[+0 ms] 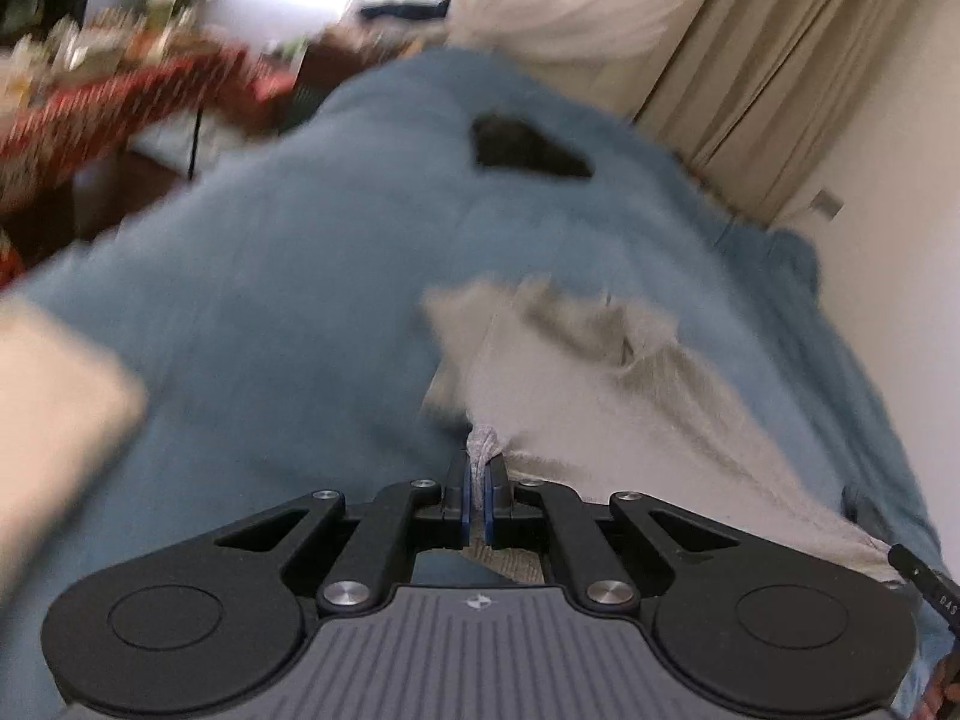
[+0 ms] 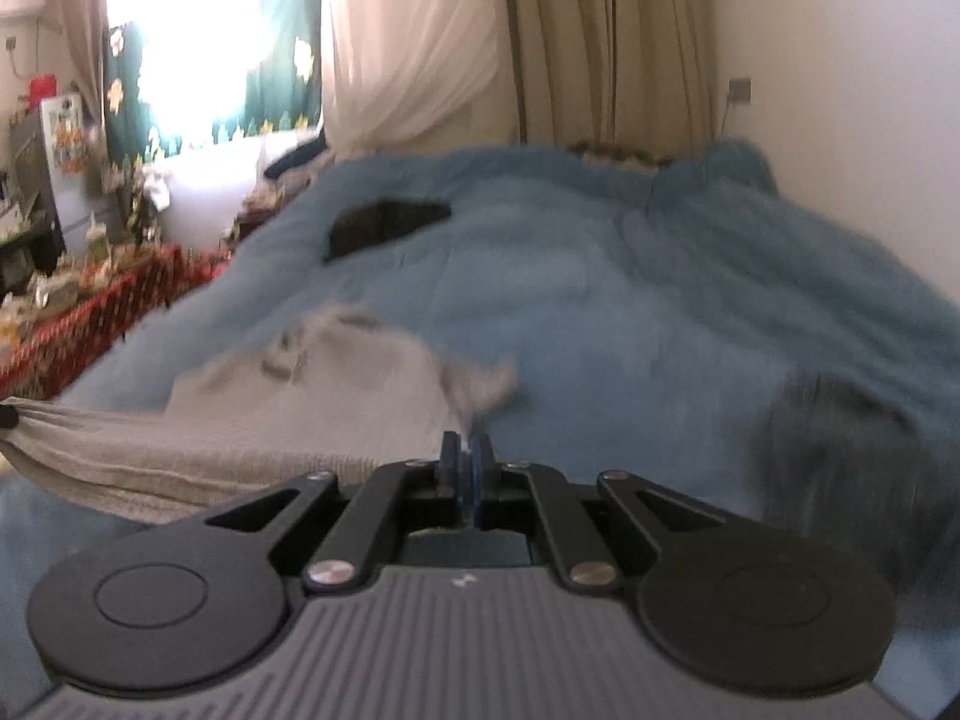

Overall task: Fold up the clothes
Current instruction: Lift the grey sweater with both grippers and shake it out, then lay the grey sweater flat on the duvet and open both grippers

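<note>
now both tools — left tool (image 1: 478,483), right tool (image 2: 467,461) — pinch the grey garment (image 1: 576,384) stretched over the blue blanket (image 1: 288,252).

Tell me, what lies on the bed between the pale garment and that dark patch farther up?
Only bare blue blanket. The left wrist view shows it between the grey garment and the dark patch; the right wrist view agrees, though both are blurred.

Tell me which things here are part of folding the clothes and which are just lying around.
Part of the job:
- grey garment
- left gripper, shut on the garment
- right gripper, shut on the garment
- blue bedspread, the work surface

Lying about:
- dark item on the bedspread
- red patterned cloth
- curtains
</note>
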